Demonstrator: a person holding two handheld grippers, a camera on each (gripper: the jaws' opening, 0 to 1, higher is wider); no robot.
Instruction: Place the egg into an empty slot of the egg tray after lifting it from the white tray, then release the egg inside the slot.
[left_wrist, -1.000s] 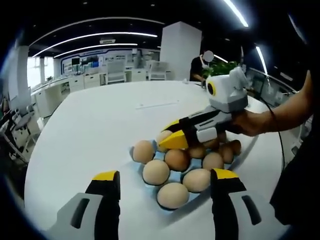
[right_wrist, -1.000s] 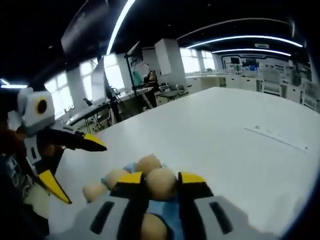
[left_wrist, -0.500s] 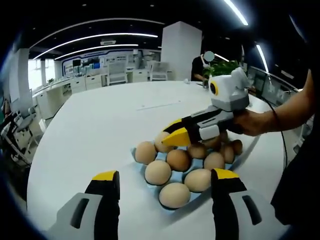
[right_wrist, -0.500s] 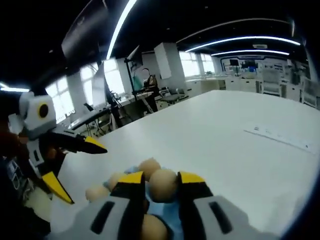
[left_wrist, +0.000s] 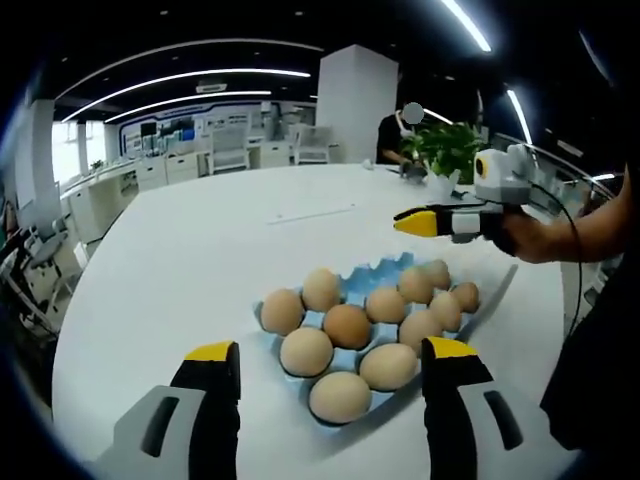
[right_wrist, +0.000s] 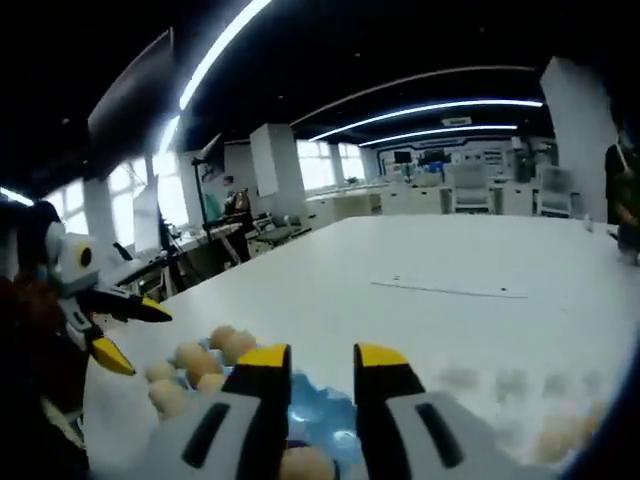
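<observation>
A blue egg tray (left_wrist: 395, 265) lies on the white table with several brown eggs (left_wrist: 346, 324) in its slots. My left gripper (left_wrist: 330, 353) hovers just in front of it, open and empty. My right gripper (left_wrist: 432, 220), held by a hand, hangs above and behind the tray's far right end, apart from the eggs. In the right gripper view my right gripper (right_wrist: 321, 358) has its jaws a narrow gap apart with nothing between them. Below it sit the blue tray (right_wrist: 318, 418) and eggs (right_wrist: 196, 358). The left gripper (right_wrist: 128, 330) shows at the left, open.
A pale tray rim (left_wrist: 499, 292) curves by the right end of the eggs. Blurred egg-like shapes (right_wrist: 560, 432) lie at the lower right. A potted plant (left_wrist: 446, 150) and a person (left_wrist: 400, 128) are at the table's far side. White tabletop (left_wrist: 200, 240) stretches left.
The right gripper held an egg over the tray; now the egg is out of its jaws and the gripper has pulled back up and to the right. The left gripper barely moved.
</observation>
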